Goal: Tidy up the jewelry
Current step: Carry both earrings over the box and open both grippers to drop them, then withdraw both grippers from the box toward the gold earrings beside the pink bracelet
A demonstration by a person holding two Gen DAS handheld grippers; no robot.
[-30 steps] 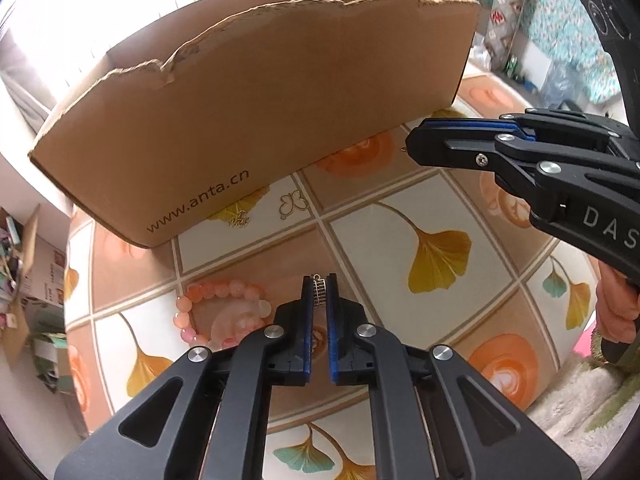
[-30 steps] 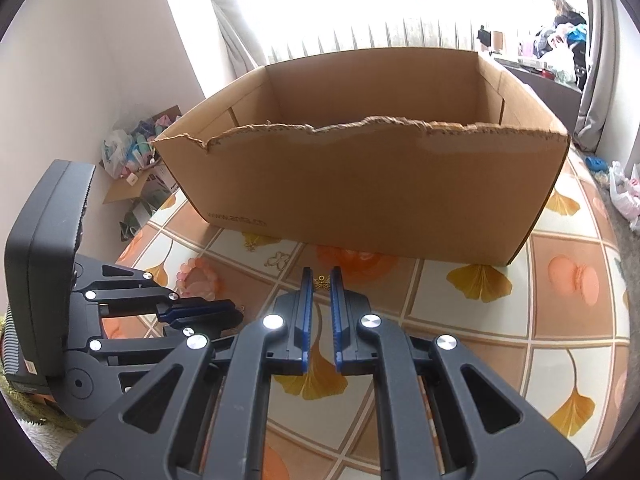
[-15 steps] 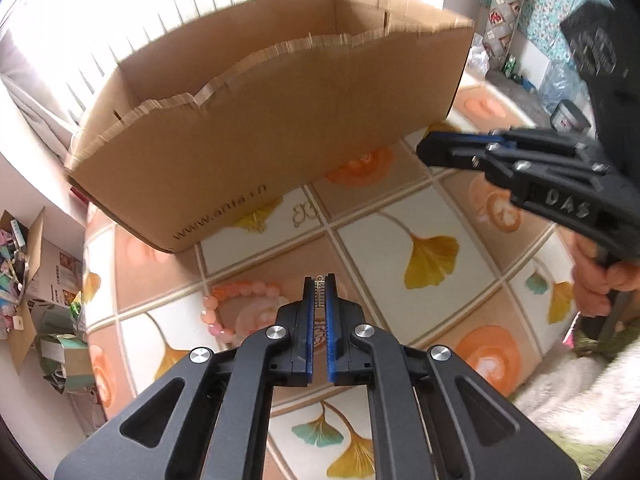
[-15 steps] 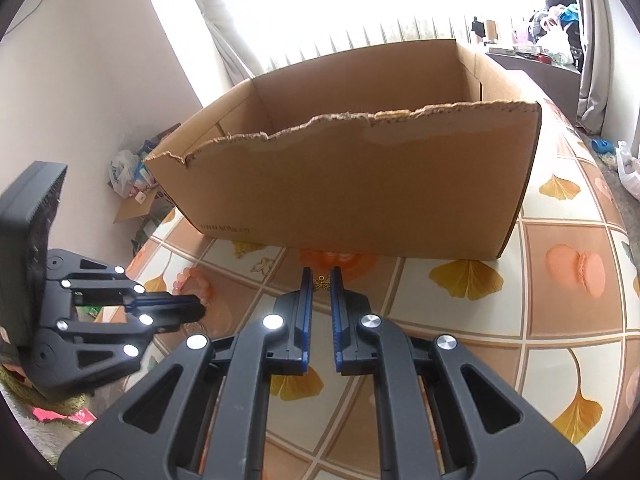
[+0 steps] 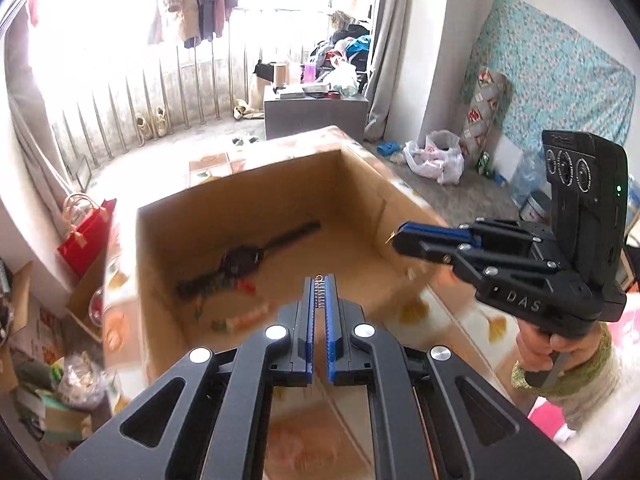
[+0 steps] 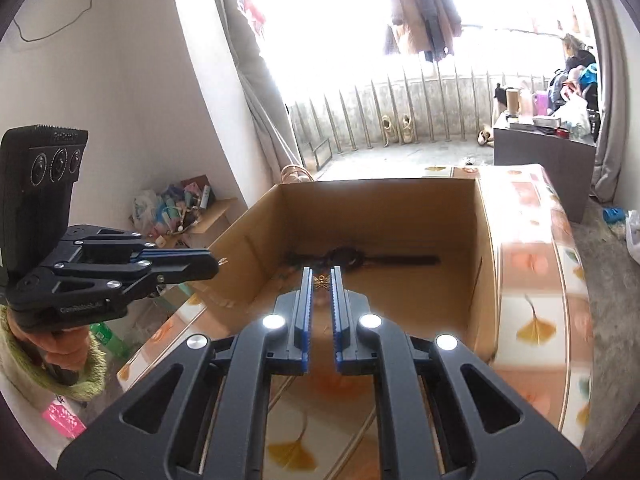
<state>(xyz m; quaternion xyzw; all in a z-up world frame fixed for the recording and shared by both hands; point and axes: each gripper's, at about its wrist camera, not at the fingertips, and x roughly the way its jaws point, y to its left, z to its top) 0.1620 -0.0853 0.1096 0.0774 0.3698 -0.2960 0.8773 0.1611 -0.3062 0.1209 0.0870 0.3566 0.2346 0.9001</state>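
Cardboard box (image 5: pixel 248 216) stands open-topped on the tabletop (image 6: pixel 532 320), which is patterned with leaf tiles. A watch (image 5: pixel 244 258) with a dark strap lies flat on the box floor, toward the far wall; small colourful items beside it are too blurred to identify.

Left gripper (image 5: pixel 319 292) is above the near wall of the box, jaws clamped on a small silver earring (image 5: pixel 319 294) that shows between the blue pads.

Right gripper (image 6: pixel 321 282) is likewise above the near wall of the box, jaws clamped on a small gold earring (image 6: pixel 321 282) at the pad tips.
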